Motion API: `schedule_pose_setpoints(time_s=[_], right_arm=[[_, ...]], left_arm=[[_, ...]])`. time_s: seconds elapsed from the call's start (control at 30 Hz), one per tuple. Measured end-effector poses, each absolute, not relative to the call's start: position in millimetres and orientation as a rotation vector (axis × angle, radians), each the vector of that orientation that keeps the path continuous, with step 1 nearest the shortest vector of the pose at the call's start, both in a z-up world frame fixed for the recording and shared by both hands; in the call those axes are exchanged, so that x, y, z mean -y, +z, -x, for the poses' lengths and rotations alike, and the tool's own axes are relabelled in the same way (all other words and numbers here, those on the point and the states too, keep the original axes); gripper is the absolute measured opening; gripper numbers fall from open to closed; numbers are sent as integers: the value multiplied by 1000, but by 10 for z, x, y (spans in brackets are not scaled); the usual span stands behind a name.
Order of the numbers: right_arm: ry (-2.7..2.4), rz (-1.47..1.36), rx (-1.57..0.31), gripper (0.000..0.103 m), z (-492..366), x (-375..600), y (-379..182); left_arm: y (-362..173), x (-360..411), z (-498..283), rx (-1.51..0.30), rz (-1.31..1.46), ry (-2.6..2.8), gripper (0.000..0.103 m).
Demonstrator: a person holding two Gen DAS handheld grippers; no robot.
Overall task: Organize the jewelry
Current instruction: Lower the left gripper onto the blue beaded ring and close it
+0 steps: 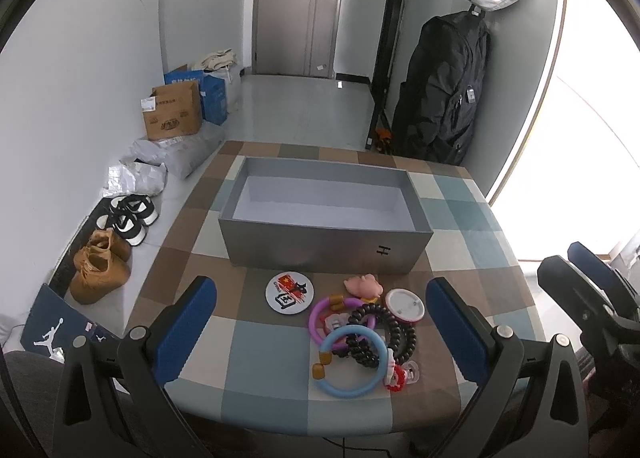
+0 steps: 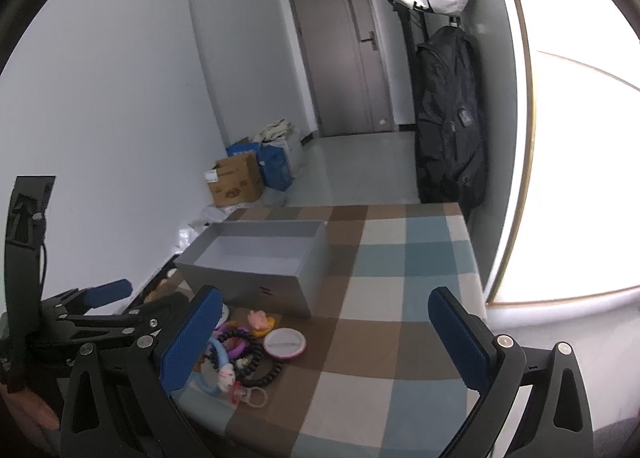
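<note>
left fingers (image 1: 320, 322) wide apart, empty | jewelry pile (image 1: 360, 334) between them | right fingers (image 2: 326, 334) wide apart, empty

Jewelry heap (image 1: 360, 332): blue, purple bangles, black bead bracelets, tangled, just before open grey box (image 1: 326, 240).

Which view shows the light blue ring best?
Left wrist: the light blue ring lies whole in view, under the black bead bracelet. In the right wrist view, the right tongs' left finger hides most of it.
</note>
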State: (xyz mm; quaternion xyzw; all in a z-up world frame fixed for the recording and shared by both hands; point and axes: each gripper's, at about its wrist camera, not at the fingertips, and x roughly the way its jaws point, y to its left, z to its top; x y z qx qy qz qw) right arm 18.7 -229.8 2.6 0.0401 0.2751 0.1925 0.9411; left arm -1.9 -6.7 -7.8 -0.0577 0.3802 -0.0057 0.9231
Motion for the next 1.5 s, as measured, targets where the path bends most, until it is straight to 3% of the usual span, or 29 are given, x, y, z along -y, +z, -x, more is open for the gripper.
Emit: schedule_pose_setpoints(time_s=[0.63,0.73,0.97,1.03,1.17,1.27,1.5], right_arm=[[352,-153,-674,103,-463,2380,-105],[357,-167,-686,103,-484,2396,-113],[361,-196,-698,103,-512,2448,-111],[361,-211,-707,103,-521,2469,-113],[365,-225,-707,103,-524,2482,-113],[365,-227,-711,103,-525,2487,-115],[358,-232,-712,103,-509,2510,-109]], left_arm=[[-560,103,1,-1066,137,-193,102],[-594,115,-27,-1085,124,-198,92],[-628,18,-59,-1111,176,-199,90],[-660,-23,-88,-1121,206,-200,80],[-652,-60,-79,-1113,225,-208,74],[-646,-16,-79,-1112,229,-237,57],[-607,31,-80,-1098,213,-239,55]])
